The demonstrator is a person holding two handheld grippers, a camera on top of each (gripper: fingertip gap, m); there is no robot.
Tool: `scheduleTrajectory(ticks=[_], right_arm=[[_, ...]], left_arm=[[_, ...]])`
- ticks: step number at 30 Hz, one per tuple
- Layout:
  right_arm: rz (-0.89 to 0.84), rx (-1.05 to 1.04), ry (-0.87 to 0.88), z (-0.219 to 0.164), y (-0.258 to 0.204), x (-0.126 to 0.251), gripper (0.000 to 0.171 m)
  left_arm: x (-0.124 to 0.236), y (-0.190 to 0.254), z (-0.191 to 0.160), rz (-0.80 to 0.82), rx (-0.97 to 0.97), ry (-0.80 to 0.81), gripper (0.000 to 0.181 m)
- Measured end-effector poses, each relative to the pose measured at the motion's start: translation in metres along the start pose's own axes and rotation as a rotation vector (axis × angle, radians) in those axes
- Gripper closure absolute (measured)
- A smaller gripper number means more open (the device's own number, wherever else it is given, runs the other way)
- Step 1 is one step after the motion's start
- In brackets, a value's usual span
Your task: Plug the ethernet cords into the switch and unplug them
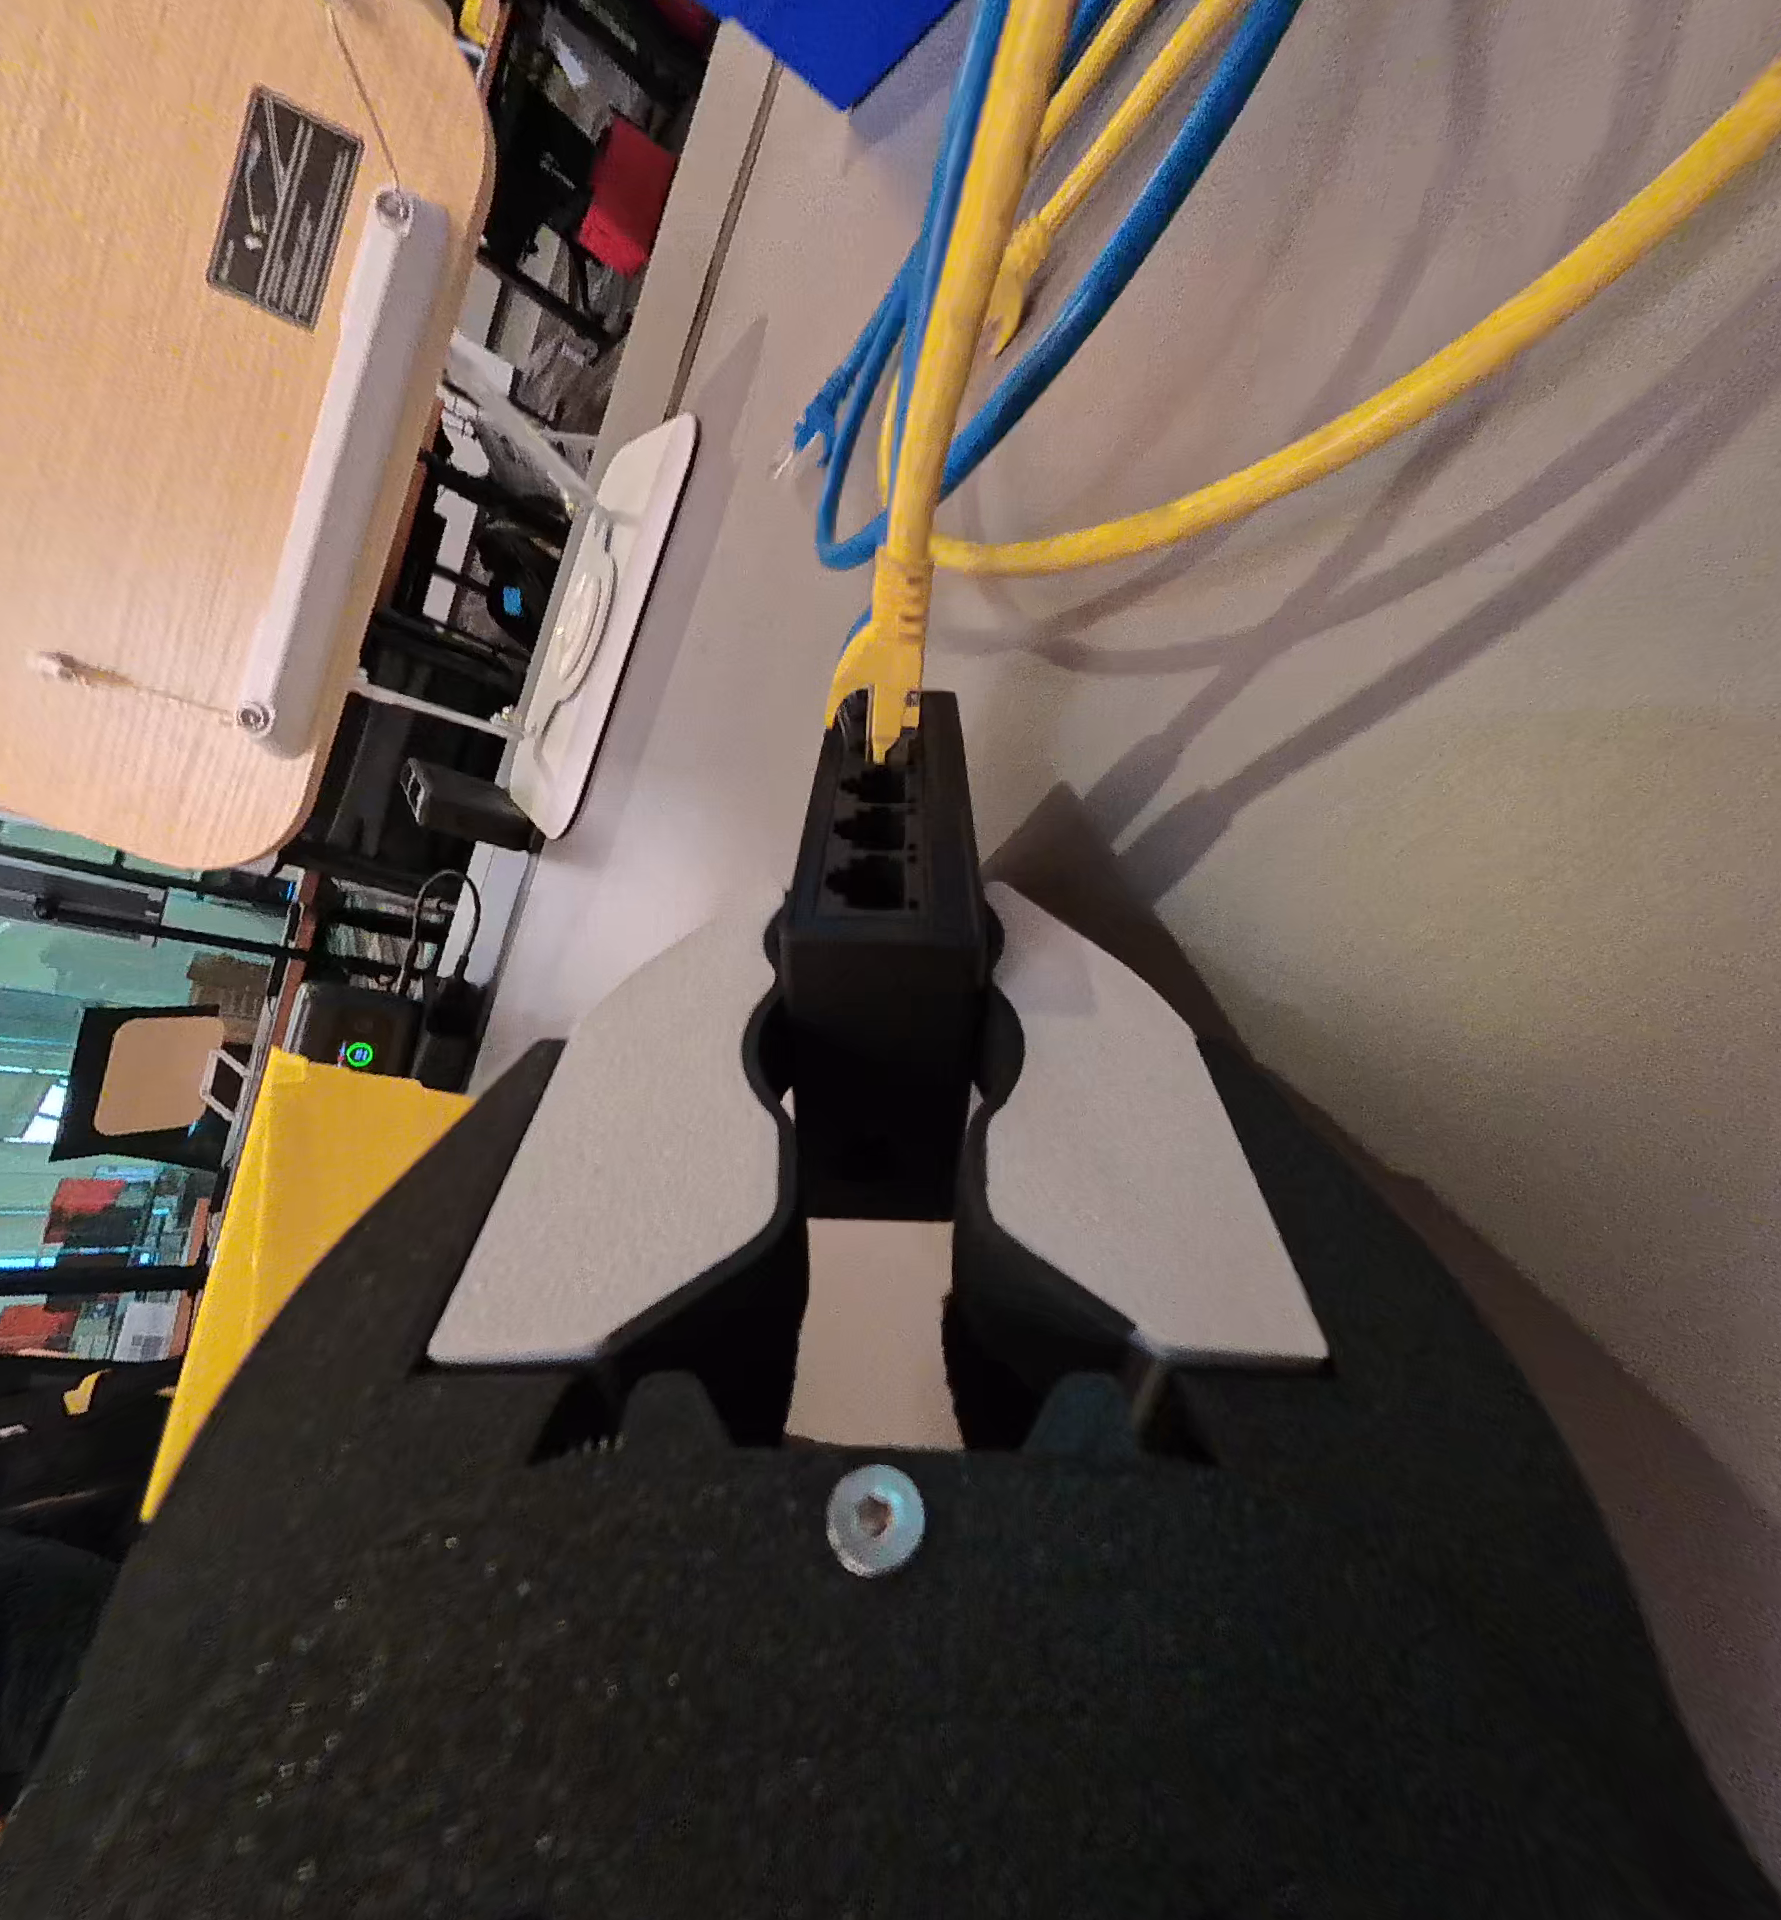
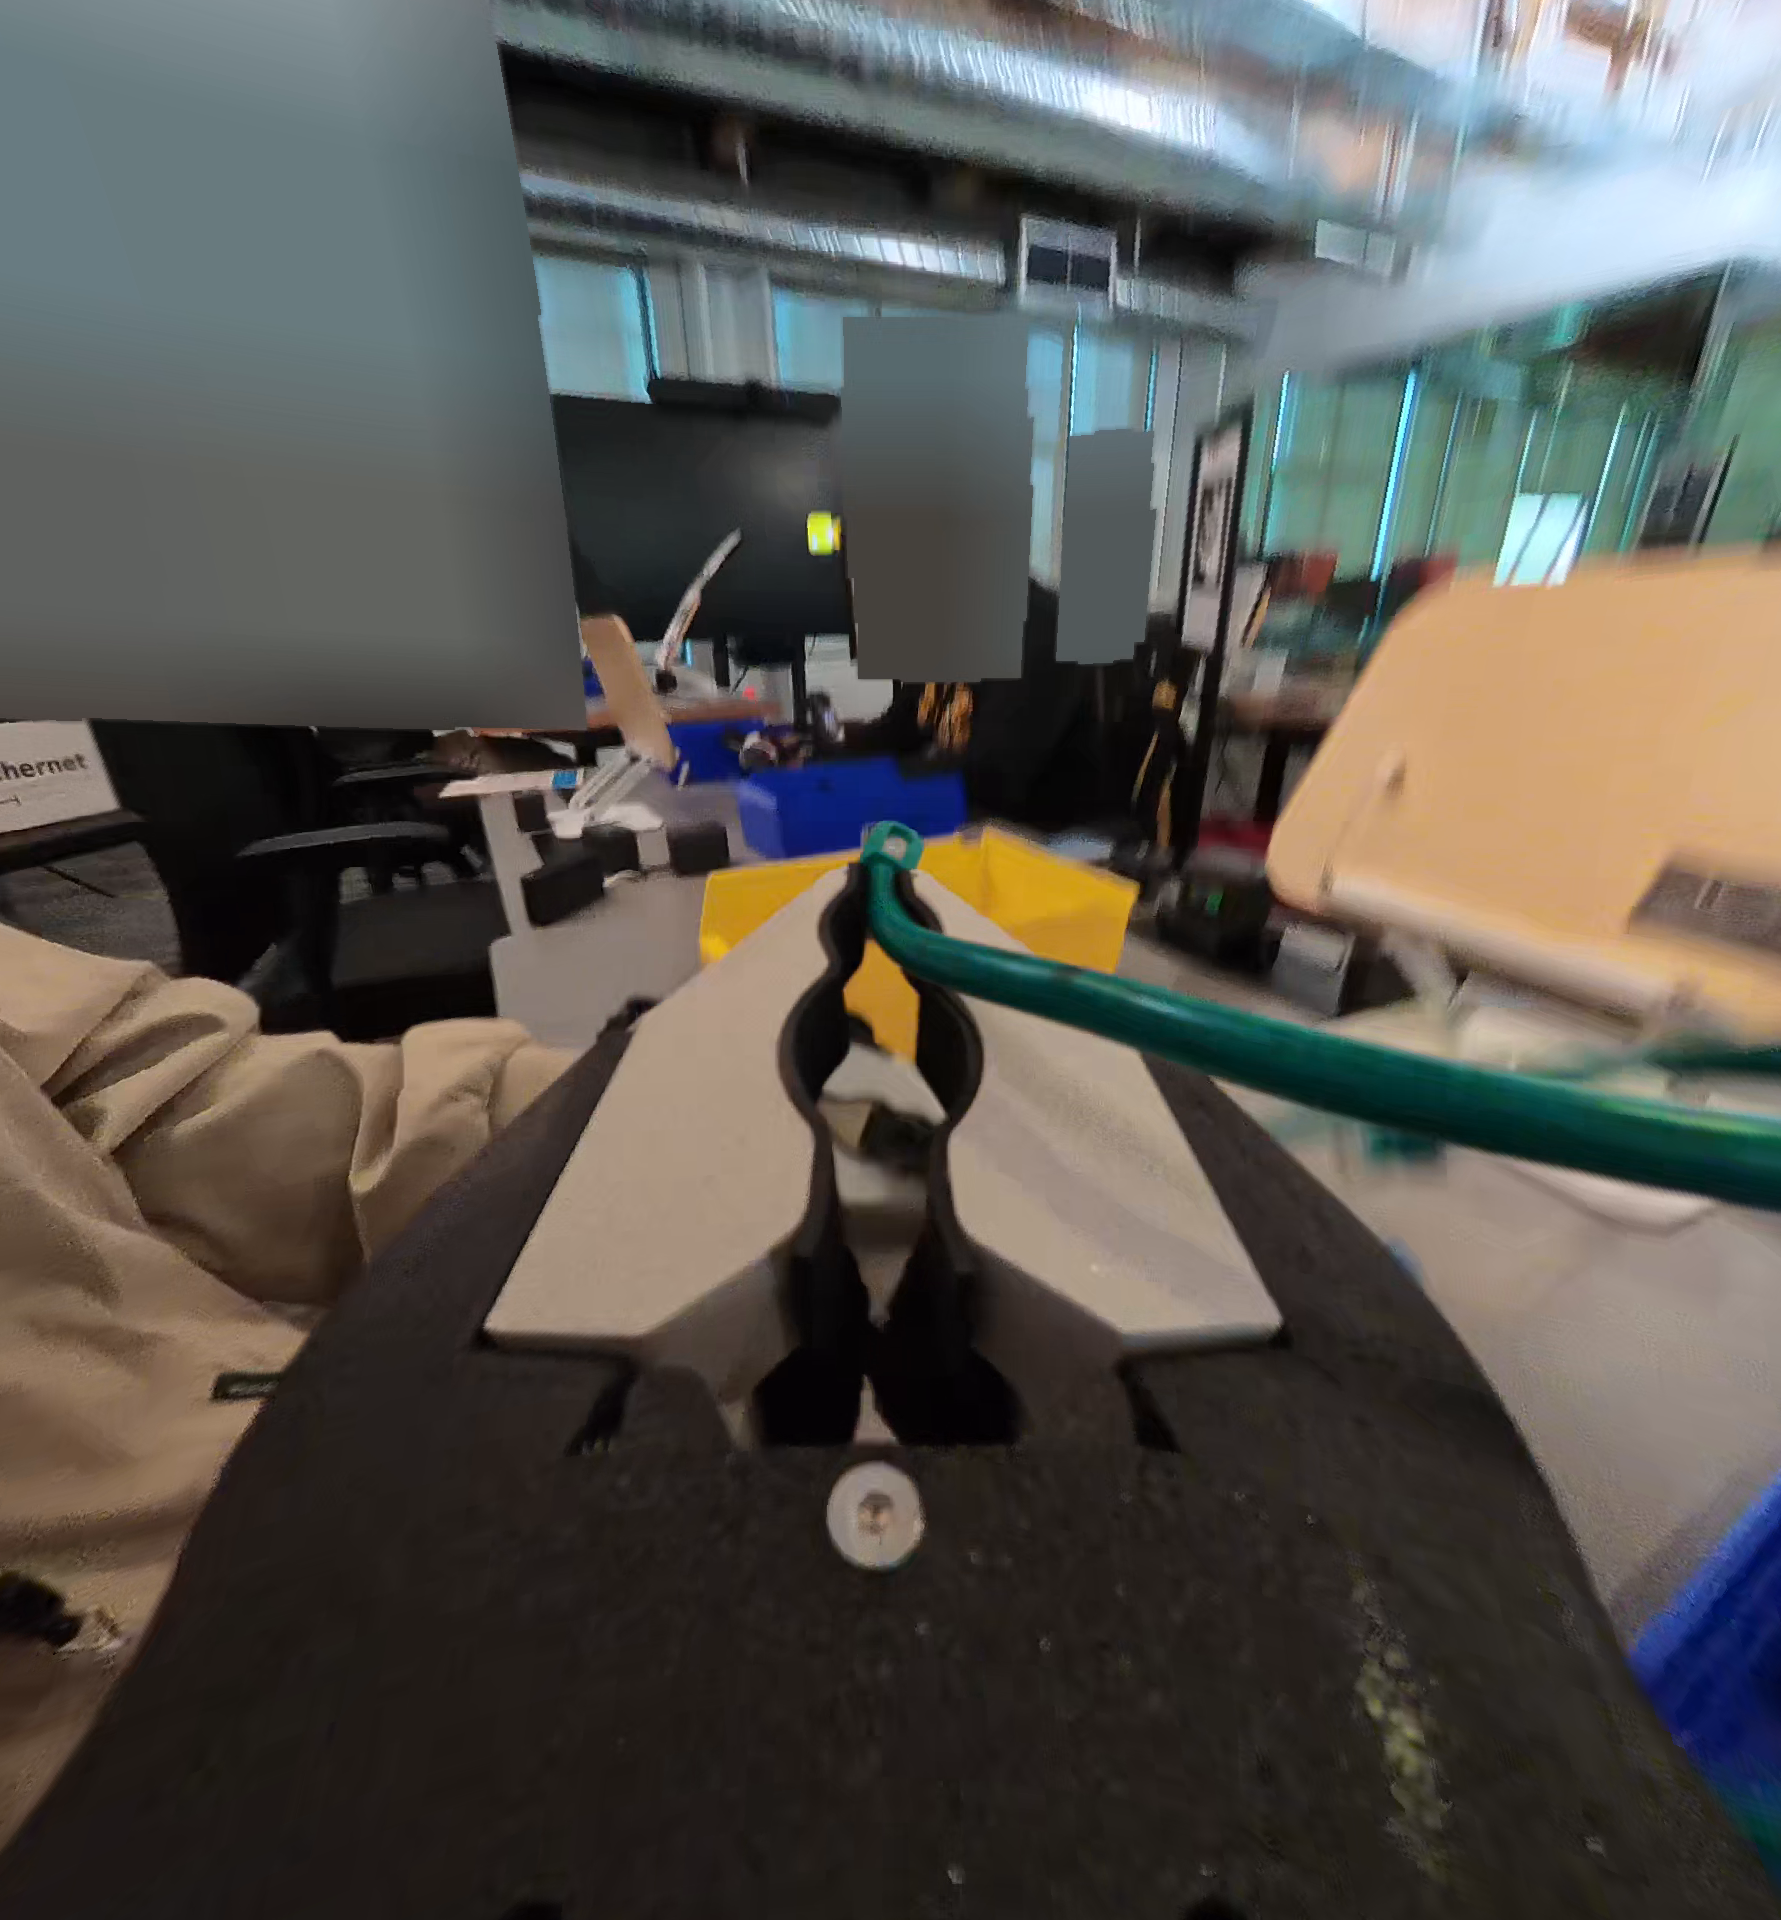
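In the left wrist view my left gripper point(image 1: 884, 935) is shut on a black ethernet switch point(image 1: 881, 883) and holds it on edge against the grey table point(image 1: 1488, 935). A yellow cord point(image 1: 953, 343) is plugged into the switch's far port; the nearer ports are empty. More yellow and blue cords point(image 1: 1114, 270) lie loose beyond. In the right wrist view my right gripper point(image 2: 870, 883) is shut on a green ethernet cord point(image 2: 1385, 1070) near its plug point(image 2: 891, 844), held up in the air. The cord trails off to the right.
A yellow bin point(image 2: 1062, 904) and blue bins point(image 2: 844, 800) stand beyond the table. A light wooden chair point(image 1: 138, 416) is close on the left, and also shows in the right wrist view point(image 2: 1592, 748). A person's beige sleeve point(image 2: 138, 1143) is at left. About 30 cm separates my left fingertips from my right.
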State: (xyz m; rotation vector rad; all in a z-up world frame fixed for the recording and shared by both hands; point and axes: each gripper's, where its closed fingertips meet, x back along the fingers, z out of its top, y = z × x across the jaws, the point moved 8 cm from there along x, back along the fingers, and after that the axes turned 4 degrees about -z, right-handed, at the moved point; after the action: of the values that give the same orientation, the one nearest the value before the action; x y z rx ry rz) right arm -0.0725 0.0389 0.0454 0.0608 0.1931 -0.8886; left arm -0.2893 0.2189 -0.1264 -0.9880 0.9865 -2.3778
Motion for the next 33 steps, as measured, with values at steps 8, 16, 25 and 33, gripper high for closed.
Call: scheduleTrajectory(ticks=[8, 16, 25, 33], right_arm=[[-0.031, 0.080, -0.121, 0.004, -0.013, -0.015, 0.166], [-0.086, 0.000, -0.393, -0.112, -0.016, -0.068, 0.166], [-0.076, -0.129, -0.460, -0.133, -0.002, -0.097, 0.166], [-0.035, -0.146, -0.415, -0.138, -0.002, -0.097, 0.166]], left_arm=[[0.003, -0.005, 0.007, 0.023, 0.027, 0.053, 0.152], [0.012, -0.003, 0.022, 0.086, -0.087, 0.074, 0.152], [0.013, 0.004, 0.031, 0.070, -0.111, 0.095, 0.152], [0.013, 0.004, 0.031, 0.033, -0.044, 0.114, 0.152]])
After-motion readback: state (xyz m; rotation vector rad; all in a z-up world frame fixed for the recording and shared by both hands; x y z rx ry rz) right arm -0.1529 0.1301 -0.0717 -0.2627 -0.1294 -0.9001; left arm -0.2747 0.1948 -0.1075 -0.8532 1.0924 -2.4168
